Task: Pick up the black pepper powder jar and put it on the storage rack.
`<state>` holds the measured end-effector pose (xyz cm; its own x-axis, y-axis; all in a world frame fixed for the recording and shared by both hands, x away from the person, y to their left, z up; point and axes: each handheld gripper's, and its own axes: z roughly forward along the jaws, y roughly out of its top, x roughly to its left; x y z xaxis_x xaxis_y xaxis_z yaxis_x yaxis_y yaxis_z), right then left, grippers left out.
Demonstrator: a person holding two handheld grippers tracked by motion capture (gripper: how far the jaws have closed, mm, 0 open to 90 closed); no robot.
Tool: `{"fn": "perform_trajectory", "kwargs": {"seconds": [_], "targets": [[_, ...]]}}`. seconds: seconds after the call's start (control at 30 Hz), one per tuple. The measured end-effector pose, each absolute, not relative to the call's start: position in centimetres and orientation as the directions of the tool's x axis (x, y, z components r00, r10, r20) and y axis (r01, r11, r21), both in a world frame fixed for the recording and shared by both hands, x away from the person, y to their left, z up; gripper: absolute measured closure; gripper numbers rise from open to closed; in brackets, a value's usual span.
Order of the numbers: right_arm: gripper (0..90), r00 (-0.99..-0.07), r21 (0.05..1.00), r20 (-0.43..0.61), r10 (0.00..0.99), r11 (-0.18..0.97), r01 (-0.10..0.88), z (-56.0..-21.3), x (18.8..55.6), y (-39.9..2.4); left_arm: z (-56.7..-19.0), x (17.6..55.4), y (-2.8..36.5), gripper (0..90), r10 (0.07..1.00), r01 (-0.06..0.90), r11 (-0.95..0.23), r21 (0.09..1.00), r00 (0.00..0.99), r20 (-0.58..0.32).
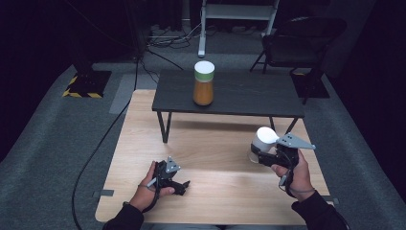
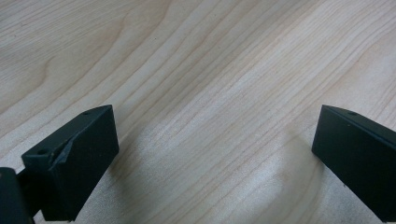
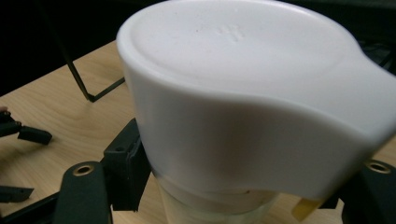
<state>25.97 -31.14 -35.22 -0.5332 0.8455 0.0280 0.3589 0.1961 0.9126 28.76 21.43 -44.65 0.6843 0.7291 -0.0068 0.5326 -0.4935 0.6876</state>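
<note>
1. Holding item: right gripper [image 1: 261,155], jaws pinched on a clear jar with a white lid [image 1: 265,137], gripped just under the lid so the wide cap cannot slip down through the jaws.
2. Location of jar: near right of the light wooden table [image 1: 210,143], apparently lifted clear of the surface and kept roughly upright, probably to keep any contents from spilling.
3. Left gripper [image 1: 178,184]: near left, low over the wood, jaws spread with nothing between them; seemingly parked out of the way.
4. Second jar [image 1: 203,83]: orange contents, white lid, upright on the dark raised shelf [image 1: 230,93] at the far side, well apart from both grippers.
5. Judgement: shelf offers free space right of the orange jar, a likely destination.
</note>
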Motion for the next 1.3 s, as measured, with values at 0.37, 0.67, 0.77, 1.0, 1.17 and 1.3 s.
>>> {"fn": "perform_trajectory", "kwargs": {"seconds": [0.37, 0.67, 0.77, 1.0, 1.17, 1.3], "targets": [[30.4, -0.499, 0.935, -0.015, 0.867, 0.188, 0.299, -31.8, 25.9, -31.7, -44.6, 28.8, 21.4, 0.5, 0.729, 0.533, -0.493, 0.688, 0.684, -0.007], [30.4, -0.486, 0.937, -0.040, 0.873, 0.201, 0.284, -29.5, 26.3, -31.6, -44.6, 28.8, 21.4, 0.5, 0.729, 0.533, -0.494, 0.688, 0.685, -0.007], [30.4, -0.487, 0.938, -0.046, 0.872, 0.206, 0.280, -28.9, 26.5, -31.5, -44.6, 28.8, 21.4, 0.5, 0.729, 0.533, -0.493, 0.688, 0.685, -0.007], [30.4, -0.471, 0.940, -0.055, 0.881, 0.204, 0.272, -27.5, 26.9, -31.1, -44.6, 28.8, 21.4, 0.5, 0.729, 0.533, -0.493, 0.688, 0.685, -0.007], [30.4, -0.446, 0.936, -0.040, 0.894, 0.190, 0.297, -26.0, 27.4, -30.5, -44.6, 28.8, 21.5, 0.3, 0.728, 0.532, -0.494, 0.687, 0.686, -0.008], [30.4, -0.436, 0.937, -0.052, 0.898, 0.194, 0.289, -25.0, 27.9, -30.1, -44.6, 28.8, 21.5, 0.4, 0.728, 0.532, -0.494, 0.687, 0.686, -0.008]]}}
